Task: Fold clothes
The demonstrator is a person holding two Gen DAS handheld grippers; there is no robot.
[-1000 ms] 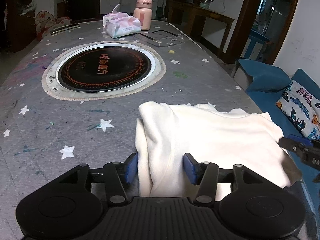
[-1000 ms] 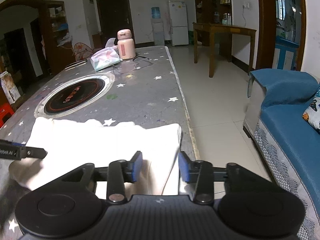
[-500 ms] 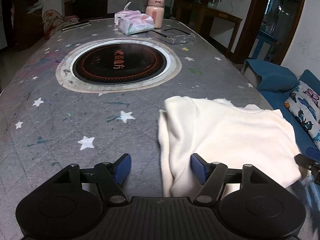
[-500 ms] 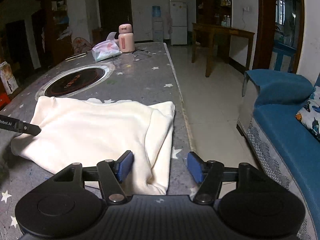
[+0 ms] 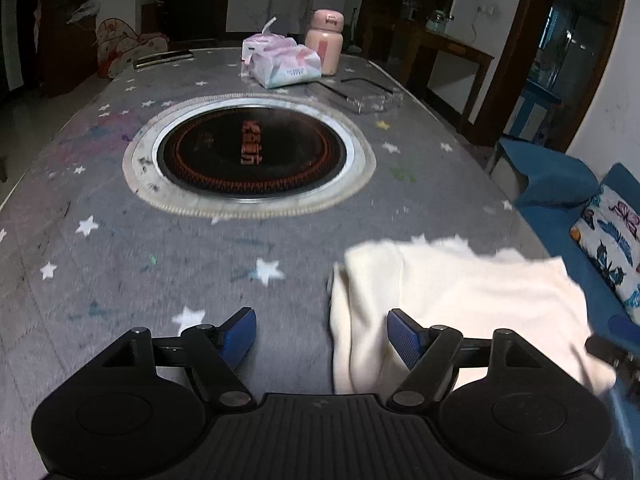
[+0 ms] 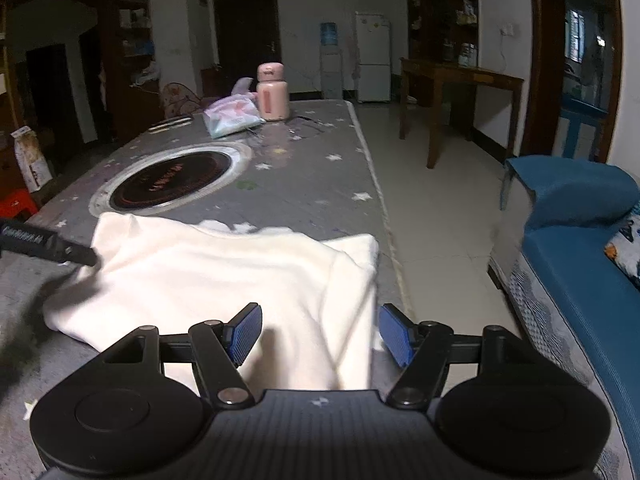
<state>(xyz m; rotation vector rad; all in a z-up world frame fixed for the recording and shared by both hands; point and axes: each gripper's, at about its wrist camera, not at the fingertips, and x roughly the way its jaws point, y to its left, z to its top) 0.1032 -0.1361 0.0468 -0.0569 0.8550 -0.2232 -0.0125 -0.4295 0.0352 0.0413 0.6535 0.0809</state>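
A cream-white folded garment (image 5: 460, 304) lies flat on the grey star-patterned table at its near right corner; it also shows in the right wrist view (image 6: 224, 276). My left gripper (image 5: 321, 336) is open and empty, its right pad over the garment's left folded edge, its left pad over bare table. My right gripper (image 6: 320, 334) is open and empty, just above the garment's near right edge by the table edge. The left gripper's tip (image 6: 48, 245) shows at the garment's far left side.
A round black hotplate (image 5: 252, 156) is set in the table's middle. A tissue pack (image 5: 284, 66), a pink flask (image 5: 324, 42) and a clear tray (image 5: 366, 94) stand at the far end. A blue sofa (image 6: 580, 264) runs along the right, past the table edge (image 6: 394, 256).
Both grippers opened, let go of the garment and pulled back. The garment now lies flat on the table. The left gripper has shifted left, off the garment's edge.
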